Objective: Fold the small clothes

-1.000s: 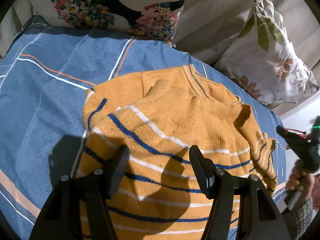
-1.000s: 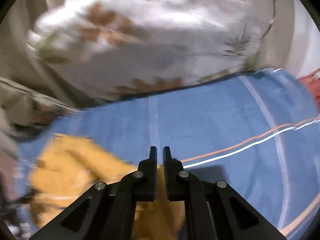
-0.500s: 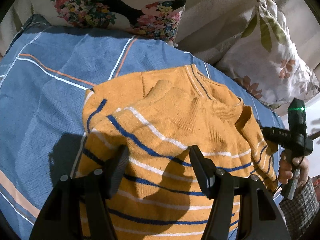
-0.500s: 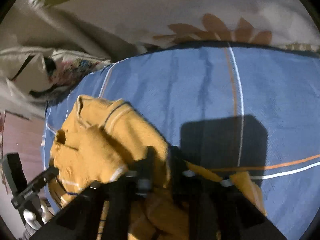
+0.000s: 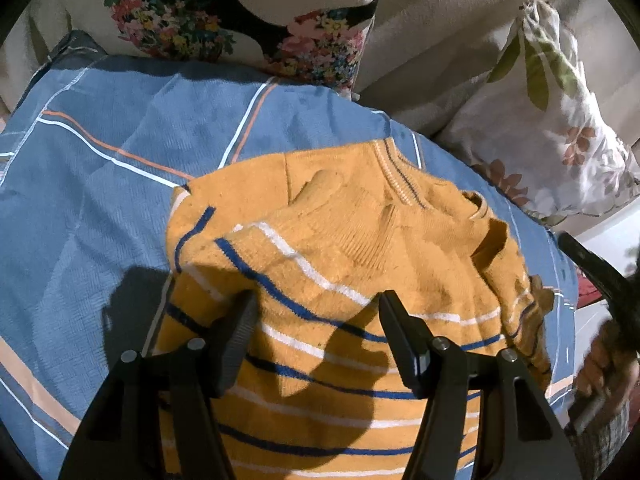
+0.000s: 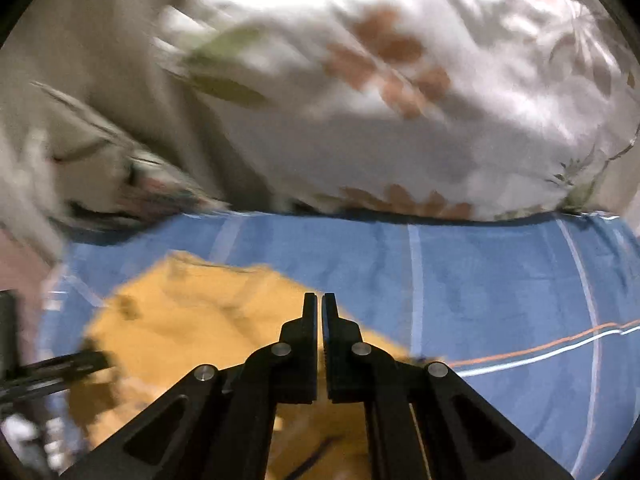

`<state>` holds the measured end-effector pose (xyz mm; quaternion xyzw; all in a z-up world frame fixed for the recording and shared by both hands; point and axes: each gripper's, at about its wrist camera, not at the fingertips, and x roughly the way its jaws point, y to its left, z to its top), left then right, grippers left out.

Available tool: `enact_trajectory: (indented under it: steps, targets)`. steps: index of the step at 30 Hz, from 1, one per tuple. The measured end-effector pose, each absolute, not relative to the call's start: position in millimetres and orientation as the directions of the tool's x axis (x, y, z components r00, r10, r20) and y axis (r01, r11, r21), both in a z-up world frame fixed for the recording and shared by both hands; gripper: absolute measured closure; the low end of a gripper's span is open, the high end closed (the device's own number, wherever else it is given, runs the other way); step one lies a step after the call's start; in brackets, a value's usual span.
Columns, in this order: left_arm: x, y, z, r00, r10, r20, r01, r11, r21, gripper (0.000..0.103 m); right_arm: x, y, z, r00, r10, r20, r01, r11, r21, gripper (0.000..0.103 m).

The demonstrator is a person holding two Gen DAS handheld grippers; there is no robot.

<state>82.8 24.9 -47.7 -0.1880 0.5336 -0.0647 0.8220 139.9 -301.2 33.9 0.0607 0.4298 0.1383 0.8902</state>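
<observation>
While the mustard-yellow knit sweater w/ blue and white stripes [image 5: 340, 288] lies partly folded on the blue bedsheet w/ thin white and orange lines [image 5: 100, 184], the left gripper [image 5: 316, 308] sits over its striped lower half, fingers spread wide, nothing between them. Its shadow falls on the knit just below. Sweater's ribbed collar [image 5: 400, 176] points toward the far edge of the sheet; one sleeve is doubled across the chest, the other side bunched near the right edge.

Right gripper [image 6: 322, 300] in its own view: fingers narrowed to a thin slit, no cloth visible between the tips; sweater [image 6: 192, 320] blurred, beneath and to the left of it. Can't tell whether the fingers touch the fabric. In the left wrist view the right gripper [image 5: 600, 276] shows as a dark blurred bar at the sweater's right side, w/ the person's hand [image 5: 608, 360] under it.

Behind the sheet: a cream pillow w/ black patch and bright flower print [image 5: 224, 20], and a white pillow w/ green and brown leaf print [image 5: 560, 132], also blurred in the right wrist view [image 6: 400, 100].
</observation>
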Motion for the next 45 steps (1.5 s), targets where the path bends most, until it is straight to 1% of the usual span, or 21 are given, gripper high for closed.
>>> enact_trajectory:
  steps: [1, 2, 4, 6, 8, 10, 13, 15, 16, 20, 22, 23, 26, 28, 31, 35, 36, 37, 39, 41, 45]
  targets:
    - [80, 26, -43, 0.434, -0.312, -0.845, -0.095, 0.917, -0.387, 0.041, 132, -297, 36, 0.573, 0.353, -0.740, -0.225, 0.936, 0.272, 0.100]
    - [78, 26, -38, 0.446, -0.314, -0.838, -0.093, 0.915, -0.392, 0.041, 122, -289, 34, 0.510, 0.451, -0.733, -0.274, 0.892, 0.359, 0.100]
    - [69, 25, -21, 0.489, -0.300, -0.819, -0.081, 0.919, -0.385, 0.041, 112, -272, 17, 0.371, 0.562, -0.739, -0.330, 0.824, 0.461, 0.100]
    - [60, 24, -3, 0.542, -0.267, -0.797, -0.071, 0.930, -0.360, 0.041, 105, -251, -10, 0.296, 0.516, -0.804, -0.377, 0.836, 0.398, 0.100]
    - [46, 24, 19, 0.604, -0.216, -0.768, -0.070, 0.945, -0.321, 0.041, 113, -254, -29, 0.321, 0.412, -0.852, -0.358, 0.886, 0.294, 0.100]
    - [32, 24, 38, 0.655, -0.159, -0.739, -0.075, 0.959, -0.273, 0.041, 130, -285, -30, 0.438, 0.321, -0.840, -0.254, 0.940, 0.227, 0.103]
    - [9, 27, 63, 0.706, -0.077, -0.704, -0.100, 0.973, -0.207, 0.041, 154, -334, -25, 0.510, 0.256, -0.821, -0.072, 0.964, 0.256, 0.100]
    - [-7, 34, 74, 0.731, -0.038, -0.681, -0.138, 0.970, -0.202, 0.033, 165, -362, -14, 0.559, 0.152, -0.815, 0.032, 0.978, 0.205, 0.099]
    - [-13, 39, 76, 0.737, -0.023, -0.675, -0.160, 0.965, -0.208, 0.028, 166, -373, -11, 0.559, 0.157, -0.814, 0.056, 0.973, 0.226, 0.099]
    - [-37, 62, 72, 0.707, 0.026, -0.707, -0.258, 0.940, -0.223, 0.027, 146, -379, 32, 0.610, 0.202, -0.766, 0.006, 0.966, 0.260, 0.099]
    - [-45, 73, 57, 0.660, 0.008, -0.751, -0.297, 0.921, -0.251, 0.027, 132, -365, 44, 0.602, 0.270, -0.752, -0.050, 0.952, 0.302, 0.099]
    - [-48, 78, 45, 0.631, -0.007, -0.776, -0.318, 0.910, -0.267, 0.027, 116, -356, 47, 0.578, 0.354, -0.735, -0.116, 0.927, 0.356, 0.098]
    - [-52, 82, 17, 0.587, -0.047, -0.808, -0.340, 0.891, -0.299, 0.027, 101, -319, 35, 0.455, 0.490, -0.744, -0.256, 0.872, 0.417, 0.091]
    - [-50, 84, -2, 0.563, -0.078, -0.823, -0.345, 0.883, -0.319, 0.027, 106, -306, 17, 0.412, 0.456, -0.789, -0.260, 0.889, 0.378, 0.091]
    - [-39, 88, -29, 0.533, -0.157, -0.831, -0.338, 0.861, -0.380, 0.027, 129, -306, -12, 0.409, 0.209, -0.888, -0.156, 0.975, 0.157, 0.091]
    - [-25, 92, -56, 0.510, -0.216, -0.832, -0.312, 0.855, -0.414, 0.027, 121, -276, 21, 0.394, 0.372, -0.840, -0.200, 0.927, 0.317, 0.091]
    - [-21, 94, -62, 0.502, -0.239, -0.831, -0.311, 0.847, -0.431, 0.027, 119, -254, 29, 0.377, 0.412, -0.829, -0.240, 0.909, 0.342, 0.087]
    - [-16, 94, -71, 0.486, -0.283, -0.827, -0.303, 0.833, -0.463, 0.027, 120, -236, 32, 0.347, 0.452, -0.822, -0.272, 0.887, 0.373, 0.078]
    - [-11, 92, -76, 0.482, -0.317, -0.817, -0.275, 0.830, -0.484, 0.031, 117, -189, 30, 0.250, 0.555, -0.793, -0.322, 0.821, 0.472, 0.069]
    - [-6, 87, -79, 0.454, -0.397, -0.798, -0.217, 0.819, -0.531, 0.090, 116, -151, 17, 0.158, 0.607, -0.779, -0.319, 0.778, 0.542, 0.063]
    - [-12, 94, -83, 0.443, -0.479, -0.758, -0.202, 0.770, -0.605, 0.092, 125, -86, -19, 0.038, 0.552, -0.833, -0.313, 0.798, 0.514, 0.058]
